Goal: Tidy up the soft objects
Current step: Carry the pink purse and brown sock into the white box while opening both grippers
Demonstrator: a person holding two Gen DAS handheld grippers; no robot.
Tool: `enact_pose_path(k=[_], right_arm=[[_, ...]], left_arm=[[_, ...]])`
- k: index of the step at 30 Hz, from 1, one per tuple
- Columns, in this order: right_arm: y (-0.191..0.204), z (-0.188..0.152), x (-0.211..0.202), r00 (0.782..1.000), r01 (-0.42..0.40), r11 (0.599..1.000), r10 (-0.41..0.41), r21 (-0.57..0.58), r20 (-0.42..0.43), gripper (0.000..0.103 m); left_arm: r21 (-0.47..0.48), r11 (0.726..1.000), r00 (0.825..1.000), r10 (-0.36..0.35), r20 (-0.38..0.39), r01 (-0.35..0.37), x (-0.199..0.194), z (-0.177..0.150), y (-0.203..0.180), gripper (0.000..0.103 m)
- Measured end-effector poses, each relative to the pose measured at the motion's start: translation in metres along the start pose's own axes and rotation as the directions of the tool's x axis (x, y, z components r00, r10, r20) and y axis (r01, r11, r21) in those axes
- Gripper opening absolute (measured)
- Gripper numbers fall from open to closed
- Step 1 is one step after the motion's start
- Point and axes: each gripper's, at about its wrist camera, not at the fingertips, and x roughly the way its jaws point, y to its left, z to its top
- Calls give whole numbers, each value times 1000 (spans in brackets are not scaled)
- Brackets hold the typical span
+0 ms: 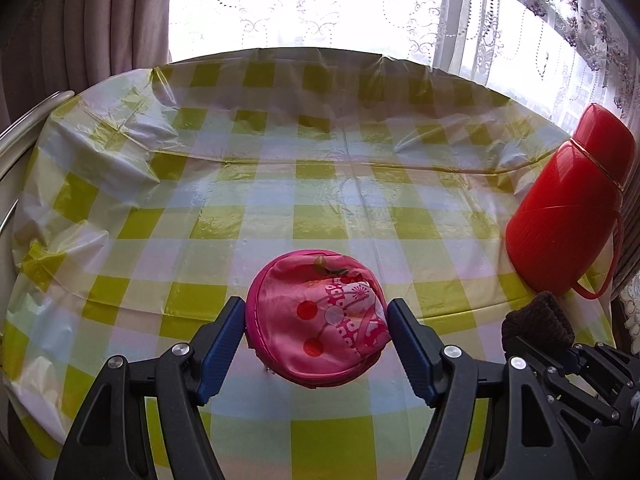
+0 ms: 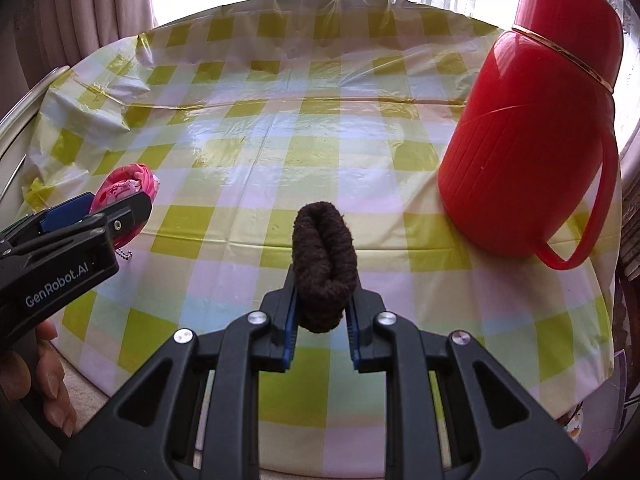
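Note:
A round pink pouch [image 1: 320, 320] with red dots and a printed pattern sits between the blue pads of my left gripper [image 1: 316, 309], which is shut on its two sides and holds it above the checked tablecloth [image 1: 280, 184]. In the right wrist view the same pouch [image 2: 124, 188] shows at the left, with a small ball chain dangling under it. My right gripper [image 2: 325, 280] is shut on a dark brown fuzzy knitted band [image 2: 324, 240], which stands up out of the fingers. That brown band [image 1: 538, 320] also appears at the lower right of the left wrist view.
A tall red thermos jug [image 2: 528, 140] with a handle stands on the right side of the table, close to the edge. A hand [image 2: 44, 380] grips the left tool at the lower left. Curtains and a bright window lie behind the table's far edge.

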Motion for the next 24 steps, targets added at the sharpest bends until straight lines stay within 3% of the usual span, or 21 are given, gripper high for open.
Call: enact_pose_path(k=[13, 20, 24], right_arm=[[-55, -58, -74, 998, 63, 997, -63, 52, -9, 23], [-96, -86, -108, 992, 123, 987, -122, 105, -14, 23], [-122, -101, -128, 988, 155, 977, -155, 145, -16, 23]], left_arm=[[90, 990, 994, -113, 8, 112, -63, -29, -62, 73], [212, 960, 982, -189, 8, 183, -92, -50, -119, 73], [250, 933, 965, -262, -16, 258, -108, -64, -147, 73]])
